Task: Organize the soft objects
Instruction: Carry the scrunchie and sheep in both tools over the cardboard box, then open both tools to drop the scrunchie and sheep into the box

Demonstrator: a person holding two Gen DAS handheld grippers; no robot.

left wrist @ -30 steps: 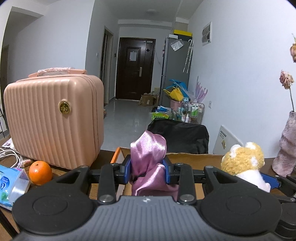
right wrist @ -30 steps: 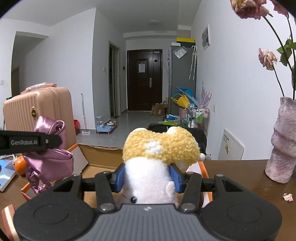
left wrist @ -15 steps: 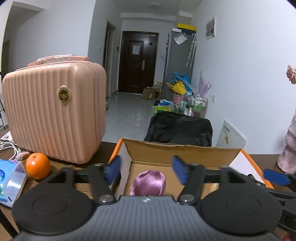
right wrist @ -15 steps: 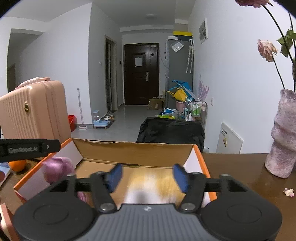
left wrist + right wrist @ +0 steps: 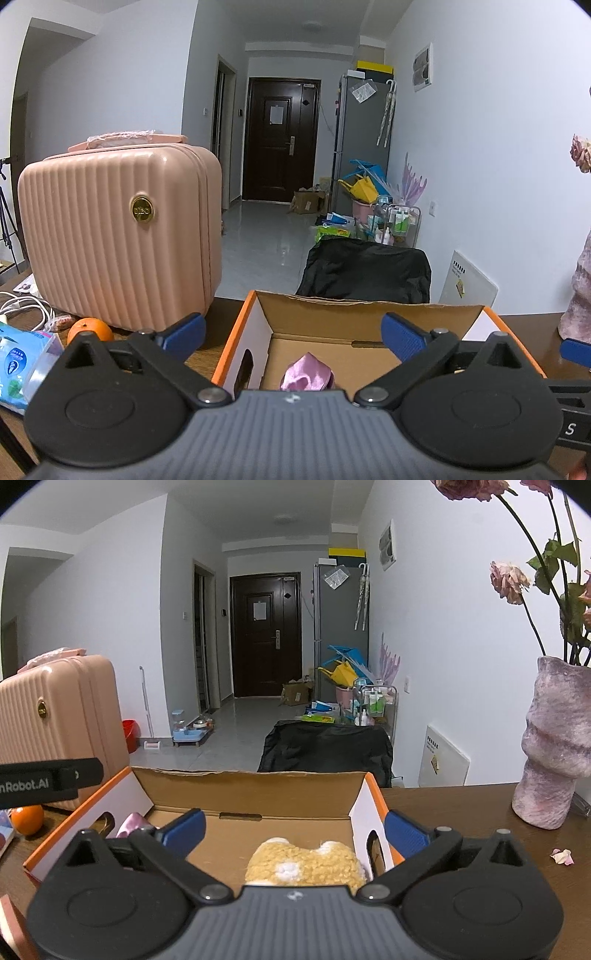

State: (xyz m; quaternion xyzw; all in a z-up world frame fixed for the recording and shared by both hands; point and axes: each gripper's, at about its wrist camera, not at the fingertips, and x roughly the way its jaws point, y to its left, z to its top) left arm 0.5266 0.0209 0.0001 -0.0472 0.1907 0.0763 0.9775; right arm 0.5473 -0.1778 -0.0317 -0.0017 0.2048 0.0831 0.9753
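An open cardboard box (image 5: 369, 314) (image 5: 251, 790) with orange edges stands on the wooden table in front of both grippers. A pink satin cloth (image 5: 306, 376) (image 5: 131, 823) lies inside it at the left. A yellow and white plush toy (image 5: 306, 866) lies inside at the right. My left gripper (image 5: 293, 338) hangs above the cloth, its jaws opening wide, nothing between the blue pads. My right gripper (image 5: 295, 830) hangs above the plush, its jaws also opening wide, and the pads do not touch the toy.
A pink ribbed suitcase (image 5: 118, 240) (image 5: 55, 720) stands left of the box, with an orange (image 5: 90, 330) and a blue tissue pack (image 5: 22, 363) beside it. A mauve vase (image 5: 557, 749) with dried roses stands at the right. A black-covered chair (image 5: 365, 269) sits behind the table.
Both grippers let go: the pink cloth and the plush toy dropped from the jaws into the box, and both pairs of jaws spread wide apart.
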